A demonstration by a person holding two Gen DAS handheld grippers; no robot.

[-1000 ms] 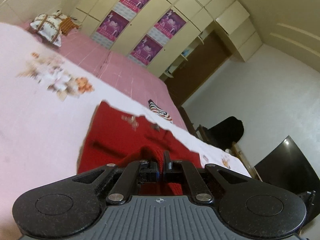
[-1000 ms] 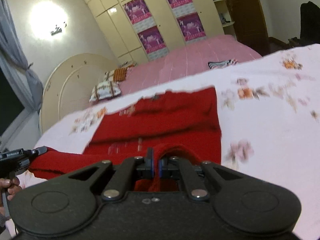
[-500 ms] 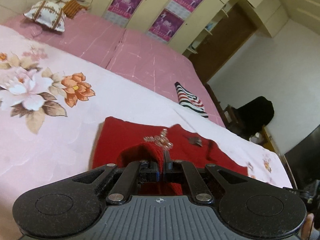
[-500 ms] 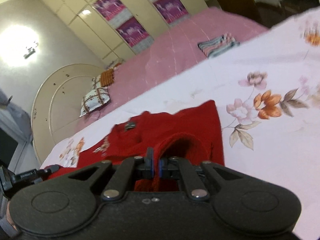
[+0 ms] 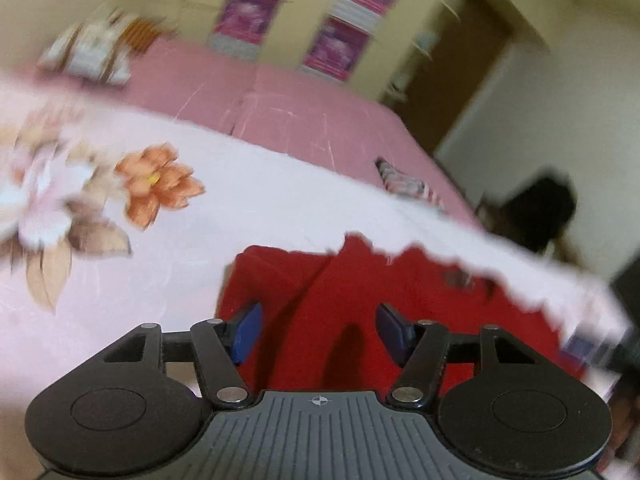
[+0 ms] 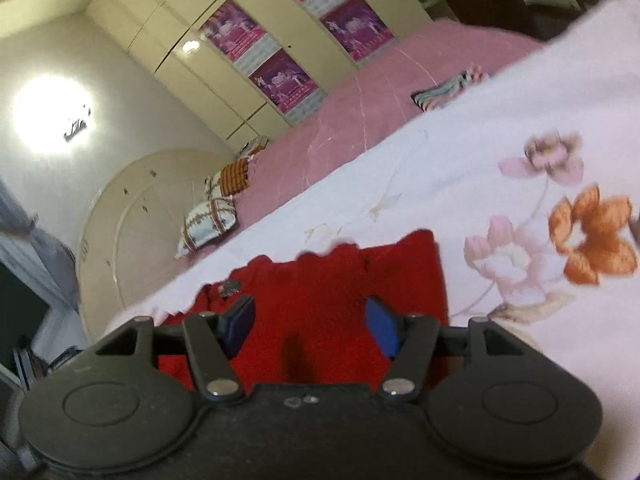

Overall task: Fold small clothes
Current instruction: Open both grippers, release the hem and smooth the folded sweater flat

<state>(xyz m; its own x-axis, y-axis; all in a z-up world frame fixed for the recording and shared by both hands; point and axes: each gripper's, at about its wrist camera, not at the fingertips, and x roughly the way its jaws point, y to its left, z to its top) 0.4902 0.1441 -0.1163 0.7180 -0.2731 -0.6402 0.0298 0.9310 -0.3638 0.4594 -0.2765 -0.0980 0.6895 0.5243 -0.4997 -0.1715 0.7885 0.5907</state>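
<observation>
A red knitted garment (image 5: 340, 292) lies folded on the white floral sheet (image 5: 260, 200), just ahead of both grippers. My left gripper (image 5: 320, 330) is open above its near left part, the blue pads (image 5: 246, 330) spread wide with nothing between them. In the right wrist view the same red garment (image 6: 332, 280) lies flat on the floral sheet (image 6: 500, 160). My right gripper (image 6: 310, 328) is open above its near right part, holding nothing. The garment's near edge is hidden under the gripper bodies.
A striped folded cloth (image 5: 408, 188) lies on the pink bedspread (image 5: 280, 108) beyond the sheet. Pillows (image 5: 92, 56) sit at the headboard (image 6: 132, 208). Cream wardrobes with posters (image 6: 280, 76) line the far wall. A dark chair (image 5: 540, 212) stands right of the bed.
Both grippers were shut on the red garment's folded edge, carried it forward, and have now opened and let go. The garment lies flat on the sheet.
</observation>
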